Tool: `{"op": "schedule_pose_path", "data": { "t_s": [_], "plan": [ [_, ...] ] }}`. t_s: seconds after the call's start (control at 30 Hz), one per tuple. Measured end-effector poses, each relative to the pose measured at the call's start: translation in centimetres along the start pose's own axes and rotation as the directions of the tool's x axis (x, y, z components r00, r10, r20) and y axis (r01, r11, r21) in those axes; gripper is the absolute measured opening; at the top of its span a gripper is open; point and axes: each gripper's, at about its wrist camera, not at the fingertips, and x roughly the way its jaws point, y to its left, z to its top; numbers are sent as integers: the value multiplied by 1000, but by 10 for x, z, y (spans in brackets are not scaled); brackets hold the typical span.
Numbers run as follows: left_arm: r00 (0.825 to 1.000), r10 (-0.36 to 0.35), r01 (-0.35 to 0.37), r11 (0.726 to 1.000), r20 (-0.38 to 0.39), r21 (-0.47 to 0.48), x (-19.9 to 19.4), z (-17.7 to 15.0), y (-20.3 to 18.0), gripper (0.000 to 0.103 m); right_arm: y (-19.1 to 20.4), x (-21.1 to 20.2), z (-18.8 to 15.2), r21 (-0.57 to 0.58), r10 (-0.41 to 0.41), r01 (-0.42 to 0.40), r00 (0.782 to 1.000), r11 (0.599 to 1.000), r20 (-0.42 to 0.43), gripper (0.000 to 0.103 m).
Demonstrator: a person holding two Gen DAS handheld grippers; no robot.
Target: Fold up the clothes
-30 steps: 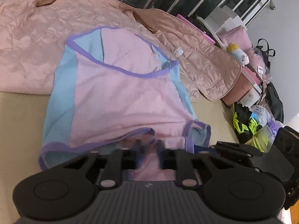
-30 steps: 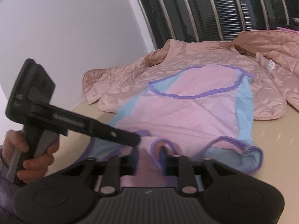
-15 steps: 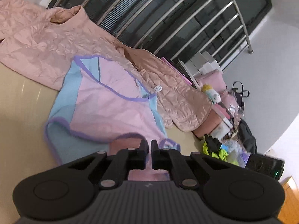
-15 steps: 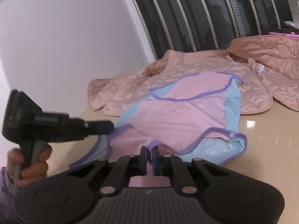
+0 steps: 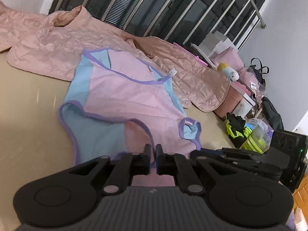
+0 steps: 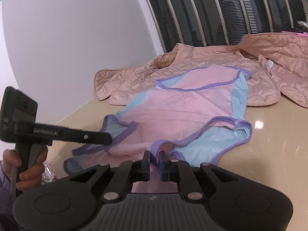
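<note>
- Near edge of surface: both grippers, left and right, fingers clamped on pink top hem.
- Risk: thin bite; fabric may slip out.
- Risk: top overlaps quilted jacket; may drag it.

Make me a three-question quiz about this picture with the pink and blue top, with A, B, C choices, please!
1. Where does the far end of the pink and blue top lie?
A. on the quilted jacket
B. on a chair
C. in a box

2. What colour is the trim along the top's edges?
A. yellow
B. purple
C. black

3. What are the left gripper and right gripper doing?
A. both wide open in the air
B. both closed on the near edge of the top
C. one holds the jacket

Answers: 1 A, its far end overlaps the peach jacket. 2 B, purple binding lines the openings. 3 B, pink cloth sits between each pair of near-closed fingers.
</note>
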Motion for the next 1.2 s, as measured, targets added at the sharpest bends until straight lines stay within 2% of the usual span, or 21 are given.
{"op": "schedule_pose_path", "data": {
  "t_s": [0.03,0.1,0.17,0.2,0.23,0.27,0.3,0.33,0.37,0.4,0.43,0.47,0.63,0.77,0.87,0.97,1.03,1.1,1.2],
  "plan": [
    [1000,-4,4,1000,5,-11,-2,1,0,30,-2,-2,0,9,-4,4,1000,1000,5,18],
    [999,-20,21,1000,29,-21,-6,7,-2,48,-4,-5,1,26,-17,17,1000,1000,13,25],
    [1000,-4,4,1000,30,-18,-2,15,-8,48,-5,-6,3,38,-24,24,1000,999,16,33],
    [1000,11,-10,1000,19,-19,2,18,-11,48,-5,-7,4,41,-20,19,999,999,27,40],
    [1000,23,-23,1000,5,-18,8,20,-14,48,-4,-8,4,42,-13,11,999,999,42,52],
    [999,39,-40,999,-11,-16,14,20,-16,47,-3,-9,4,43,-5,3,998,999,57,58],
    [997,66,-67,998,-37,-14,21,20,-18,39,-2,-9,5,50,-8,5,998,999,62,64],
    [993,94,-95,995,-66,-14,28,19,-19,12,-1,-9,5,57,-10,6,998,998,66,63],
    [991,107,-109,994,-81,-23,32,18,-19,1,-1,-6,6,71,-23,19,998,997,52,61],
    [991,105,-109,993,-80,-42,33,16,-17,1,0,-3,7,83,-37,34,999,996,37,44],
    [992,102,-107,993,-76,-59,33,14,-16,1,0,1,8,91,-49,47,999,995,23,12],
    [994,97,-101,993,-58,-65,30,12,-16,1,-1,4,7,100,-53,52,999,994,12,7],
    [994,106,-106,993,-2,-49,8,-1,-23,1,3,9,2,92,-56,57,998,994,-8,8],
    [987,156,-157,987,-28,-26,11,-15,-27,2,6,5,-2,63,-65,66,998,996,-23,8],
    [987,160,-160,987,-17,-26,11,-19,-26,3,12,4,-5,24,-87,88,995,996,-40,8],
    [987,161,-161,987,-7,-6,3,-18,-26,14,20,-6,-5,-7,-129,128,992,992,-13,16],
    [982,187,-188,982,18,20,-8,-18,-26,37,21,-20,-5,-14,-159,159,987,987,27,31],
    [974,220,-222,974,46,37,-18,-19,-25,39,10,-32,-4,23,-215,214,975,977,55,36],
    [962,265,-268,963,65,27,-29,-20,-19,39,-11,-37,-3,86,-300,295,953,952,47,35]
  ]
}}
